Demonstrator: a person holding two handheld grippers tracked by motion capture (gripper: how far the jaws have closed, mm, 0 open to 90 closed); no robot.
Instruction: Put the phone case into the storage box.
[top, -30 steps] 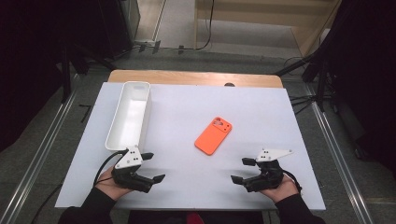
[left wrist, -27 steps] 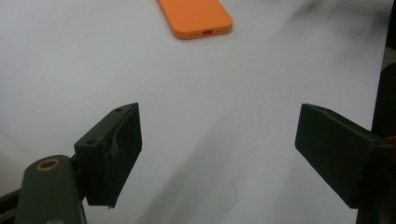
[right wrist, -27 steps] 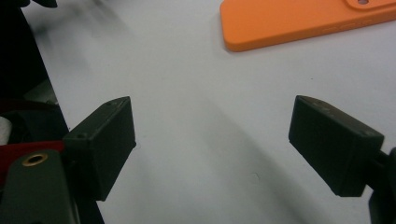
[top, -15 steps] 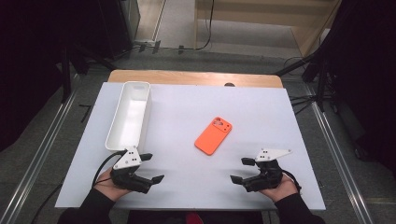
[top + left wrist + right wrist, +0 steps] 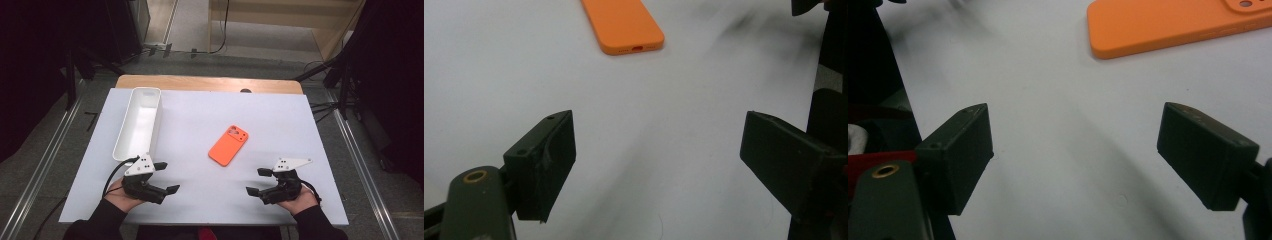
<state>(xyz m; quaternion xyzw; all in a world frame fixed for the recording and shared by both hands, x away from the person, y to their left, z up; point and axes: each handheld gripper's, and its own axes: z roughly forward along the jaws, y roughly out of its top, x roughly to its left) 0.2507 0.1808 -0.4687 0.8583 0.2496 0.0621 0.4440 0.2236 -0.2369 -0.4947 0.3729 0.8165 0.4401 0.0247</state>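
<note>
A: Status on the left tool (image 5: 167,177)?
B: Jaws apart, nothing between them. It sits at the counter's (image 5: 280,115) 7 o'clock corner, held low over the white top, pointing toward 3 o'clock.
A: Right tool (image 5: 259,181)?
B: Same: jaws wide, empty. It's at the 5 o'clock corner, pointing toward 9 o'clock, so the two face each other, well apart.
A: Phone?
B: Orange phone (image 5: 228,145) lies flat, camera side up, near the middle of the counter, a little toward 4 o'clock. Its long axis runs roughly 1 to 7 o'clock. Neither tool touches it. In the left gripper view its end is at 12 o'clock beyond the jaws; in the right gripper view it's at 1 o'clock.
A: Anything else?
B: Long white bin (image 5: 123,137) along the 9 o'clock edge, just past the left tool, apart from it.
</note>
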